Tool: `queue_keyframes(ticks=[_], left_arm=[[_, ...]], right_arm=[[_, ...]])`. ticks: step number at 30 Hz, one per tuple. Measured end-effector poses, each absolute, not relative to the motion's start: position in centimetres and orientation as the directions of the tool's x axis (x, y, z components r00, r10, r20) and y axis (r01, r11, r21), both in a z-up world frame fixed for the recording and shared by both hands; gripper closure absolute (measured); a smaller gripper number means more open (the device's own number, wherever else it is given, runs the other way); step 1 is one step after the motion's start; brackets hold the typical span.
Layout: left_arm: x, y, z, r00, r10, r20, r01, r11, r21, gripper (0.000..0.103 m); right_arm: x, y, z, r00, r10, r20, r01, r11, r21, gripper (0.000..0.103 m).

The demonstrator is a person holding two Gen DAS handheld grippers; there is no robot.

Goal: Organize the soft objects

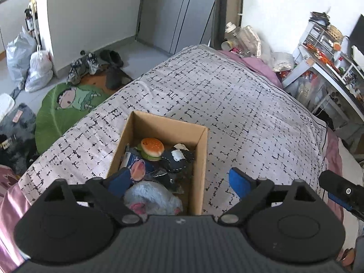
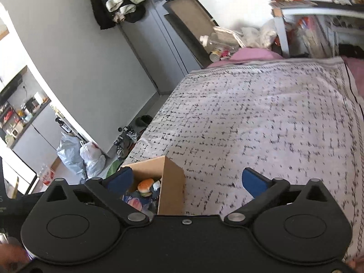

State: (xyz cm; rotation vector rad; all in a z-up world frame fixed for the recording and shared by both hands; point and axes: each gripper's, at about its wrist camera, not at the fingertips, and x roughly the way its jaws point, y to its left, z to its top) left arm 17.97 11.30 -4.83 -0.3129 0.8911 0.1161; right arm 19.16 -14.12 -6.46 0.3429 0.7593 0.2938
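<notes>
Both claws gape with nothing between their pads, the left claw [image 1: 180, 182] above the near end of the box [image 1: 201, 159] on the bed [image 1: 250, 104], the right claw [image 2: 186, 182] beside it, the burger [image 1: 152, 149] and grey plush [image 1: 152, 199] lying inside.

The left hand-held gripper [image 1: 182, 182] tilts steeply downward, blue-padded jaws spread wide, nothing between the pads; the right hand-held gripper [image 2: 187, 180] angles less steeply, jaws likewise wide apart and empty.
</notes>
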Motion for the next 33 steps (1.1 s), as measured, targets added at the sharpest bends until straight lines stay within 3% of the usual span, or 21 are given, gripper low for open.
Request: queue_keyframes(ticks=[6,19,24,33], left_arm=[[15.9,9.5,-4.1,0.642,-0.038,-0.766,-0.203,0.954,-0.218,0.002],[11.8,8.1,-2.0,0.670,-0.054,-0.740,-0.149,0.967,-0.206,0.001],[10.3,7.8,-0.6,0.684,-0.064,-0.727,-0.123,0.972,-0.202,0.001],[7.4,8.2,2.0,0.698,-0.071,-0.712,-0.093,0.978,-0.188,0.001]], right_arm=[[17.0,-16.9,-5.7,0.723,0.346,-0.598,-0.131,0.919,0.373,0.000],[13.0,-21.7,-2.5,0.743,0.259,-0.617,-0.072,0.948,0.311,0.000],[11.6,-22.5,-1.2,0.700,0.341,-0.628,-0.093,0.915,0.393,0.000],[7.9,-22.1,0.7,0.721,0.336,-0.606,-0.146,0.929,0.341,0.000]])
